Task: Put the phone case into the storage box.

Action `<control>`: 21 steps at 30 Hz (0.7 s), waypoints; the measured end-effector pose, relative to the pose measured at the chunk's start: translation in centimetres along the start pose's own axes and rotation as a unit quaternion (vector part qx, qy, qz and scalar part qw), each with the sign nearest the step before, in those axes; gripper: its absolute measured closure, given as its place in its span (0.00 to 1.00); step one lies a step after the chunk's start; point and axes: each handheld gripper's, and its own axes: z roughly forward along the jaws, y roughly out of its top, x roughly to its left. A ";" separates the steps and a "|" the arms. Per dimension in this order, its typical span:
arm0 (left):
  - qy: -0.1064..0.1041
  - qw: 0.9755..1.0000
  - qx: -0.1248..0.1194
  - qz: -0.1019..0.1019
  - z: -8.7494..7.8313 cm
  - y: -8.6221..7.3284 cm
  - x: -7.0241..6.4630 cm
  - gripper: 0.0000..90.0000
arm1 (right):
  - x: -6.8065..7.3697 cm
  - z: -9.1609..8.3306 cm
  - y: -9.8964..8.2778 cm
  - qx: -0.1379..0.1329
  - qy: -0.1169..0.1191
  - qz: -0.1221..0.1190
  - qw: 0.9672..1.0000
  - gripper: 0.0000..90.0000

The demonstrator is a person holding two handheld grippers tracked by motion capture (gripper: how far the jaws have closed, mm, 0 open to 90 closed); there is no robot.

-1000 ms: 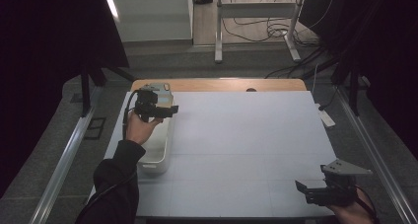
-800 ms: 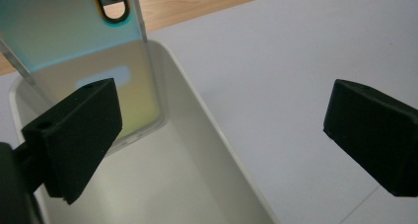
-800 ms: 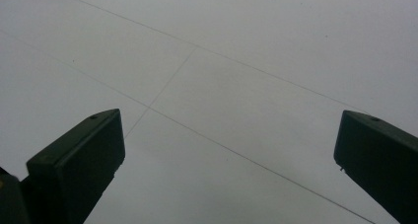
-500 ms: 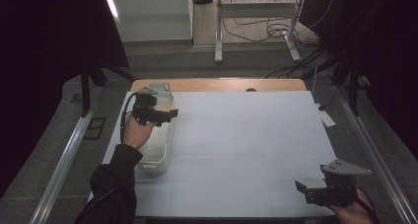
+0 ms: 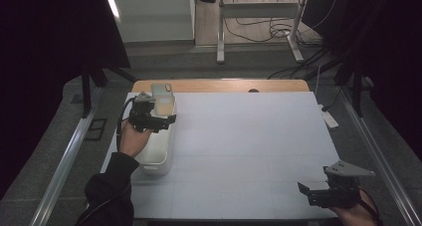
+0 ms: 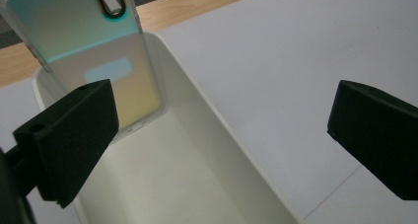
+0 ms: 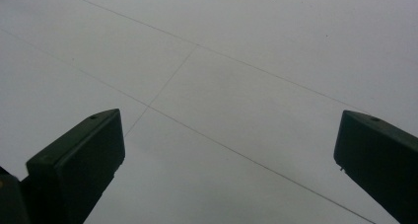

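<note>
The left gripper [image 5: 158, 120] hangs over a white rectangular bin [image 5: 160, 159] at the left side of the table, with its jaws spread wide and nothing between them; in the left gripper view [image 6: 222, 130] the two black jaws stand far apart and touch neither the bin [image 6: 217, 150] nor what is in it. A phone [image 6: 84, 51] with a pale, iridescent back stands tilted in the far end of the bin, leaning against its end wall, the dark-ringed camera cut-out at the top. No brand, label or writing can be read on it; a faint lighter rectangle shows on its back, with no legible mark. The phone [image 5: 161, 92] lies ahead of the left gripper and toward the side of its left jaw, near it but apart. The right gripper [image 5: 326, 192] sits low at the near right corner of the white table [image 5: 259, 136], well apart from the bin. Its jaws are also spread wide, and in the right gripper view [image 7: 226, 160] they are empty above the bare tabletop [image 7: 236, 61], crossed by thin lines.
</note>
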 end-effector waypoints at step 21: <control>-0.009 0.999 -0.033 0.018 -2.6 -1.8 -1.4 0.00 | 0.1 0.0 0.0 0.001 0.000 -0.001 1.000 0.00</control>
